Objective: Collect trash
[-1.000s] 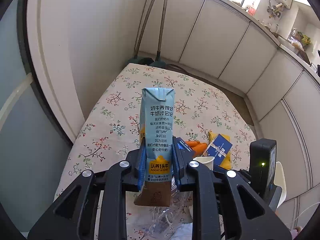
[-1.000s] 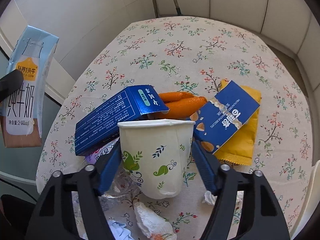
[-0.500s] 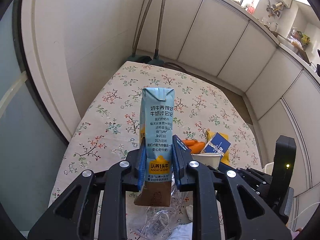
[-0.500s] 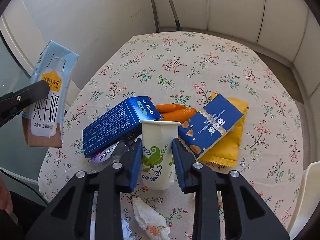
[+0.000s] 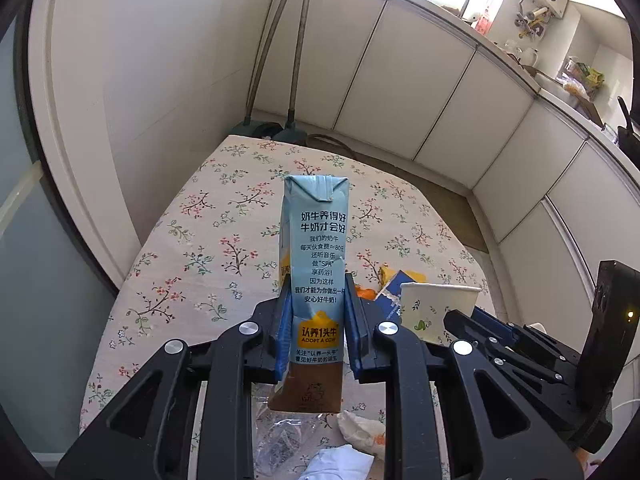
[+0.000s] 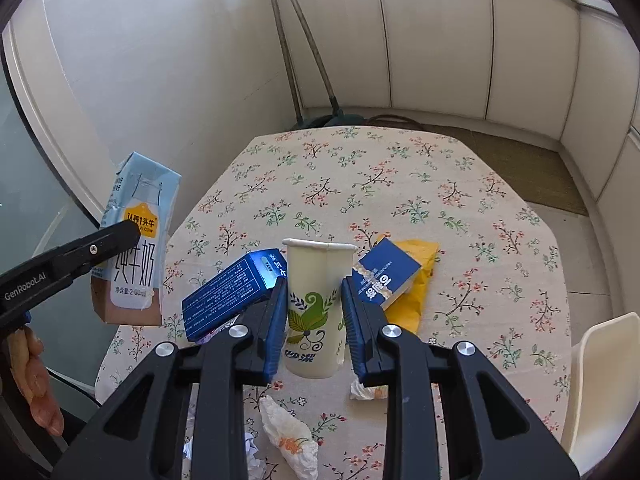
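My left gripper (image 5: 316, 320) is shut on a light blue milk carton (image 5: 316, 264) and holds it upright above the floral table (image 5: 224, 232). The carton also shows at the left of the right wrist view (image 6: 134, 240). My right gripper (image 6: 314, 320) is shut on a white paper cup with green leaves (image 6: 316, 300), lifted above the table; the cup also shows in the left wrist view (image 5: 436, 308). Below on the table lie a dark blue box (image 6: 228, 292), a blue snack pack (image 6: 384, 276) on a yellow packet (image 6: 416, 276), and crumpled tissues (image 6: 288, 436).
The round floral table (image 6: 400, 184) stands among white cabinets (image 6: 432, 40). Two mop handles (image 6: 304, 48) lean in the far corner. A white chair (image 6: 600, 380) sits at the right edge. Clear plastic wrap (image 5: 280, 440) lies near the table's front.
My right gripper closed on the paper cup and lifted it off the table. Both grippers rose and drew back, the left one still holding the milk carton.
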The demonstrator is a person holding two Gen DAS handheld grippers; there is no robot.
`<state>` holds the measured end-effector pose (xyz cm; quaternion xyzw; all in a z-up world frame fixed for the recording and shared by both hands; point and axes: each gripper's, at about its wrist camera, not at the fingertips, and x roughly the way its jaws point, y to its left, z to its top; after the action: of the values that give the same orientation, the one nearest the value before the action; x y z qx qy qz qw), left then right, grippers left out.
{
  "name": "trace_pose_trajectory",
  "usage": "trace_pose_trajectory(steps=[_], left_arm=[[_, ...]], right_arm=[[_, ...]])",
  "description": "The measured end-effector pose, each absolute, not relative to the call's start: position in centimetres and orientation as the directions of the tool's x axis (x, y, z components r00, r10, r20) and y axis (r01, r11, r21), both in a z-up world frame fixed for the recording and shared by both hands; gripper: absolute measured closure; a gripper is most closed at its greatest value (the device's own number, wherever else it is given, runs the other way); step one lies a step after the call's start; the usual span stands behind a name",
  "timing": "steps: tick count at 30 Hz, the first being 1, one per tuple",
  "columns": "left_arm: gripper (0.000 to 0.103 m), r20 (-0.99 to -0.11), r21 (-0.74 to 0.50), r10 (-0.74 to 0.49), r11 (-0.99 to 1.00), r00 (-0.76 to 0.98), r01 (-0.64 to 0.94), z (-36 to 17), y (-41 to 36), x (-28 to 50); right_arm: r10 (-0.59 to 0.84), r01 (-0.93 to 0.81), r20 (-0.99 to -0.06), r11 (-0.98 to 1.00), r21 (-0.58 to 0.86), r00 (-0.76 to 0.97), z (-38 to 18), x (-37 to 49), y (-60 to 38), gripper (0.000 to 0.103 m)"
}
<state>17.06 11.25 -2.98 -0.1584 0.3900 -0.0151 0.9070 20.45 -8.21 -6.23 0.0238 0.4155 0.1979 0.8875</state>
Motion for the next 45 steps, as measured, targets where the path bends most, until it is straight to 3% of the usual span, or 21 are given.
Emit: trace_pose_trajectory(steps=[14, 26, 45], left_arm=[[0.081, -0.654, -0.301, -0.221, 0.953, 0.724, 0.019, -1.2, 5.0, 16.6], [0.081, -0.616, -0.29, -0.346, 0.935, 0.708, 0.205, -0.6, -4.8, 15.7], [0.081, -0.634, -0.264, -0.474, 0.875, 0.611, 0.406, -2.2, -17.4, 14.7]], right_arm=[[0.282, -0.194, -0.636, 0.959, 0.206, 0.718, -2.4, 17.8, -17.4, 0.075], [0.08, 0.035, -0.592, 0.983, 0.18, 0.802, -1.1, 15.8, -27.6, 0.075], [-0.228, 0.409, -0.628, 0.898, 0.159, 0.744, -3.2, 12.2, -43.4, 0.074]])
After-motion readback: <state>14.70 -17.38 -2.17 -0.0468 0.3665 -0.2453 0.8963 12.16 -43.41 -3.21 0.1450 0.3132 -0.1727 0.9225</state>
